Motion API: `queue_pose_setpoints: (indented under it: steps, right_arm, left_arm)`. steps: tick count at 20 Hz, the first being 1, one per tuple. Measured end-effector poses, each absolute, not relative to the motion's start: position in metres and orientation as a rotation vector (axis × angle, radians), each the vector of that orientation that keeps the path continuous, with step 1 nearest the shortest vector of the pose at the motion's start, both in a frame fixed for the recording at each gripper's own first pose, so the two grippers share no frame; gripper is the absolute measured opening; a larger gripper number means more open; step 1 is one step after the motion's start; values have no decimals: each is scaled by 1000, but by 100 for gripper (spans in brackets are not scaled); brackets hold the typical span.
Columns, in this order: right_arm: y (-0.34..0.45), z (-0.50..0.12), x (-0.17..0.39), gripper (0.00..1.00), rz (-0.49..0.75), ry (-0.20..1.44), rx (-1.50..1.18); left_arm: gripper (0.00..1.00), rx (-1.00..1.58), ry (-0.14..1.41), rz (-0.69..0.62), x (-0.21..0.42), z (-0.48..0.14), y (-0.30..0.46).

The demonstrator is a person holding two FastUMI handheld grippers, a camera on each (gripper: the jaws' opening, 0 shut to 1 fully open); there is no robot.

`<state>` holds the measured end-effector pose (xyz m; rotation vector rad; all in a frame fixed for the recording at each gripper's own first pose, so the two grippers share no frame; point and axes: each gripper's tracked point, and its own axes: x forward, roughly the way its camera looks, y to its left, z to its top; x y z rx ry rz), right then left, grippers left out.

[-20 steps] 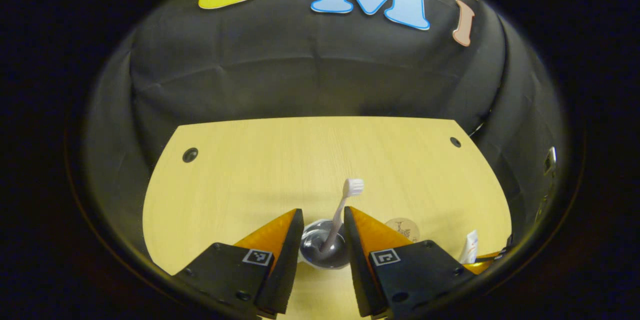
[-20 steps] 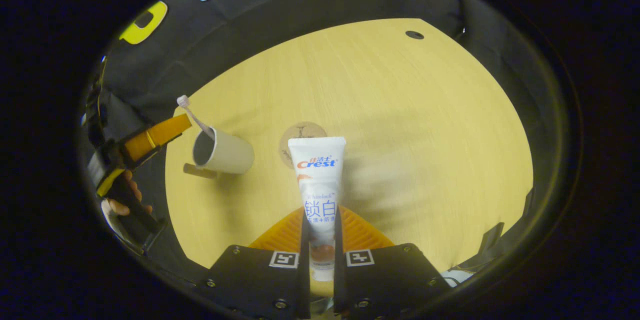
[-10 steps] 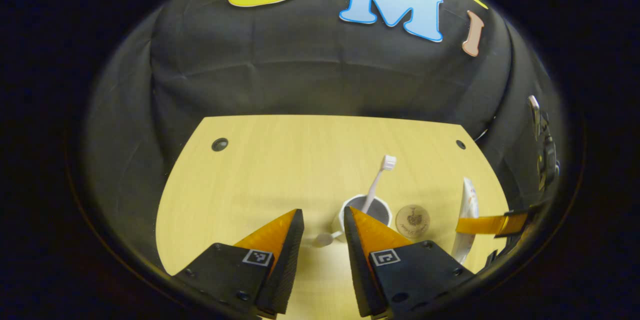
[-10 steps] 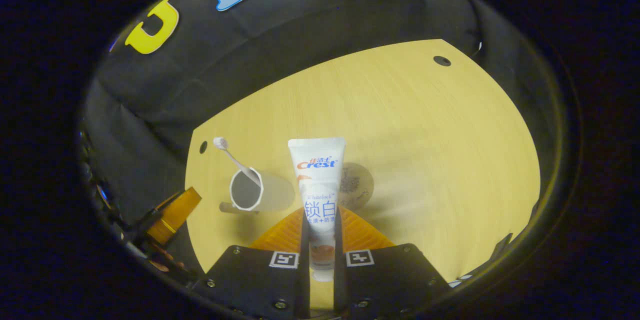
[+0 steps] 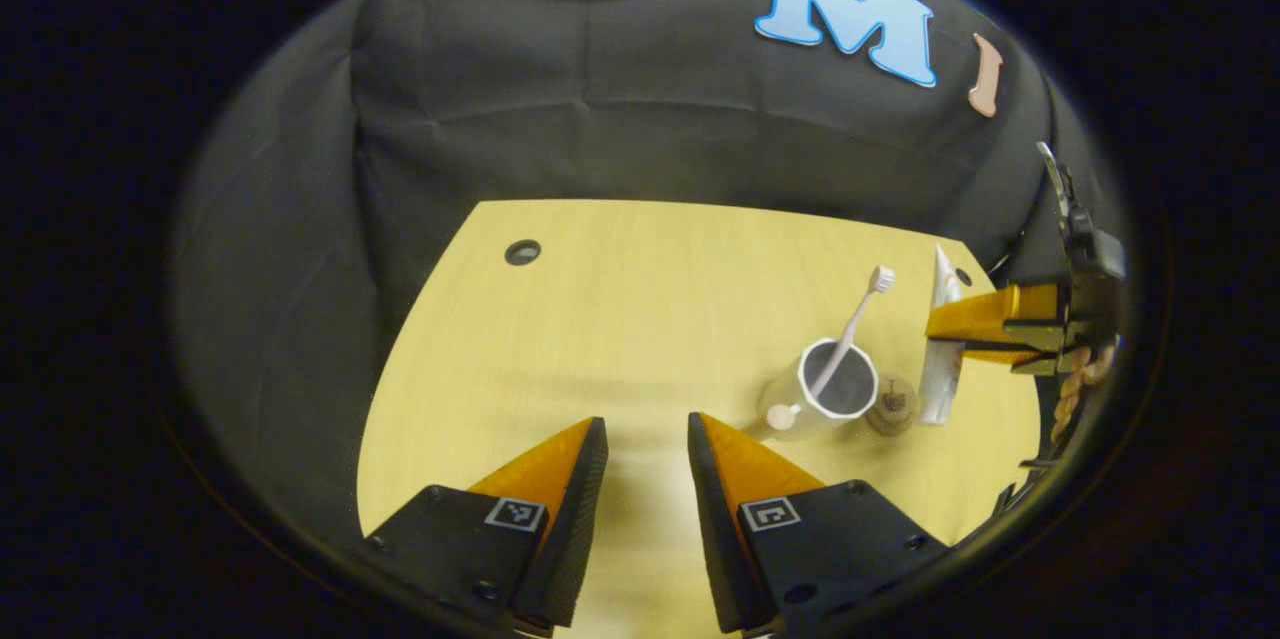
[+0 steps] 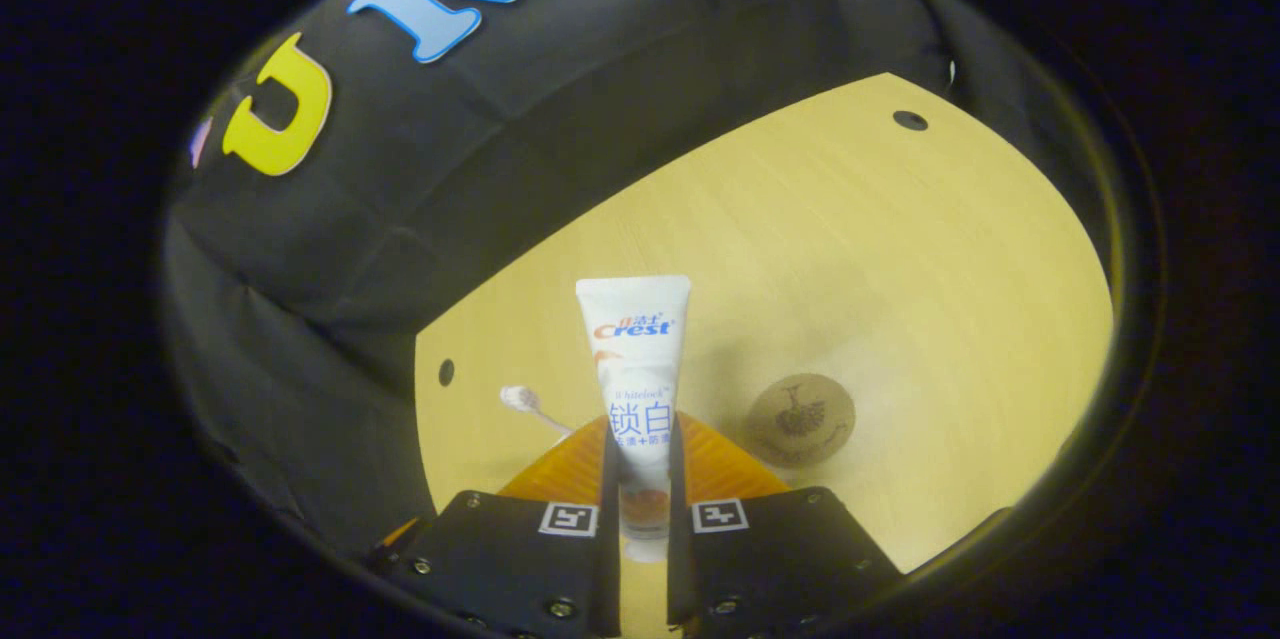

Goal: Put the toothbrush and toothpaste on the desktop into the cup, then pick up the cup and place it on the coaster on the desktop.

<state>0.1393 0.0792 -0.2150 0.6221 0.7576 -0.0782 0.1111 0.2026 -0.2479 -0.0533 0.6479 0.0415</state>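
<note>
toothpaste pinched in right tongs (upright); left tongs spread, empty

The light was dim and warm, falling from above onto the worktop, which glowed yellow while the cloth wall behind stayed dark with faint creases catching the light. Soft shadows lay across the wood in the left gripper view, in pale bands near the bottom of the picture. The cup threw a faint shadow toward the lower left. In the right gripper view the wood around the coaster looked smeared with motion blur, while the toothpaste stayed sharp. The fisheye lens bent the worktop's edges into curves, and both pictures darkened and softened toward the rim. No harsh glare showed.
</note>
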Motion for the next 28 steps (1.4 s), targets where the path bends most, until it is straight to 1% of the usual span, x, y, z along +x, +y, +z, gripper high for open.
queue_pose_setpoints:
  steps: [1, 2, 3, 4, 5, 7, 8, 9, 13, 16, 18, 19, 20, 22, 25, 26, 27, 28]
  right_arm:
    - [83, -212, 147, 20, -88, 727, 654]
    - [88, -210, 156, 19, -95, 694, 680]
    - [93, -206, 164, 20, -98, 664, 697]
    - [96, -205, 170, 20, -102, 638, 704]
    - [95, -209, 168, 20, -105, 615, 706]
    - [93, -206, 168, 19, -106, 578, 705]
    - [91, -204, 168, 19, -111, 552, 699]
    - [90, -203, 169, 19, -113, 534, 684]
    - [92, -214, 175, 19, -113, 448, 564]
    - [93, -217, 177, 19, -89, 414, 482]
    - [93, -218, 176, 27, -67, 405, 444]
    - [95, -219, 176, 26, -54, 400, 432]
    - [95, -220, 172, 30, -49, 406, 414]
    - [94, -221, 166, 33, -35, 405, 387]
    - [94, -226, 155, 44, -26, 425, 379]
    - [95, -226, 152, 44, -23, 430, 384]
    - [95, -228, 149, 36, -20, 437, 390]
    - [96, -227, 146, 53, -15, 436, 396]
  left_arm:
    - [55, -53, 653, 49, 108, -249, 210]
    - [57, -54, 660, 58, 104, -252, 218]
    - [57, -54, 668, 66, 101, -255, 226]
    - [55, -54, 676, 76, 97, -257, 233]
    - [57, -56, 684, 85, 93, -259, 240]
    - [57, -61, 698, 101, 84, -261, 250]
    - [59, -63, 705, 107, 80, -263, 254]
    - [57, -66, 713, 114, 77, -265, 259]
    - [57, -61, 740, 129, 69, -274, 267]
    - [57, -58, 750, 123, 68, -275, 261]
    - [57, -60, 747, 110, 67, -274, 254]
    - [57, -62, 741, 99, 67, -271, 251]
    - [57, -62, 733, 87, 71, -268, 244]
    - [57, -53, 722, 65, 80, -270, 231]
    - [57, -36, 713, 38, 92, -271, 221]
    - [57, -32, 712, 28, 96, -270, 217]
    - [57, -29, 712, 18, 99, -271, 215]
    - [57, -27, 713, 8, 101, -272, 211]
